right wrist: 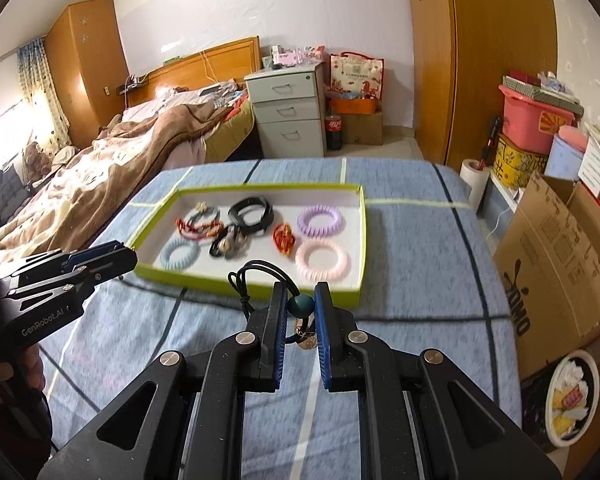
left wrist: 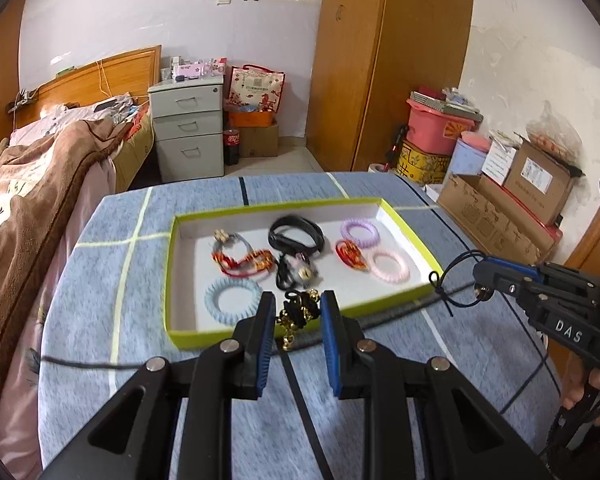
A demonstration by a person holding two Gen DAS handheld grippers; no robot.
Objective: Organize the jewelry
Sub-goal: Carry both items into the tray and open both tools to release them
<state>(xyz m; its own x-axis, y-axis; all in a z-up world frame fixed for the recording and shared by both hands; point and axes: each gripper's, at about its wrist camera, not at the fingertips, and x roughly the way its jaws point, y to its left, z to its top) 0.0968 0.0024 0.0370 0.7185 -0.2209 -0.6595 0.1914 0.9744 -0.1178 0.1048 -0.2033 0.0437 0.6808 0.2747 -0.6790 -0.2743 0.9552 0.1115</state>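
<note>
Left wrist view
Left gripper (left wrist: 298, 304): clenched on a black-and-gold beaded ornament (left wrist: 296, 314), which hangs between the blue pads above the near rim of the tray.
Tray (left wrist: 404, 222): shallow, white inside, lime-green rim, lying on the blue checked cloth (left wrist: 100, 280) that covers the table.
Tray, near left corner: pale blue coil hair ring (left wrist: 232, 298).
Tray, far left: red-and-gold knotted bracelet (left wrist: 242, 260), tangled with a grey band.
Tray, far middle: black strap bracelet (left wrist: 296, 234).
Tray, middle: small black cord piece with beads (left wrist: 296, 272), blurred.
Tray, far right corner: lilac coil hair ring (left wrist: 360, 232).
Tray, right side: pink coil hair ring (left wrist: 388, 266), with a red-and-gold charm (left wrist: 350, 254) just beside it.
Right gripper (left wrist: 480, 276): seen from the side off the tray's right edge, a dark cord necklace (left wrist: 450, 276) looping out of its tip.

Right wrist view
Right gripper (right wrist: 300, 308): grasping the dark cord necklace (right wrist: 260, 276) by a teal bead (right wrist: 301, 306) pinched between the pads; a coppery pendant (right wrist: 304, 338) dangles under the bead, the cord loops rise over the tray's near rim.
Tray (right wrist: 362, 240): same contents, all inside; pink coil hair ring (right wrist: 322, 260) at the near right corner, lilac coil hair ring (right wrist: 319, 221) behind it, pale blue coil hair ring (right wrist: 179, 255) at the near left.
Left gripper (right wrist: 134, 258): off the tray's near left corner, jaws close together; what it holds is hidden from this side.
Hand (right wrist: 30, 368): wrapped round the left gripper's handle.
</note>
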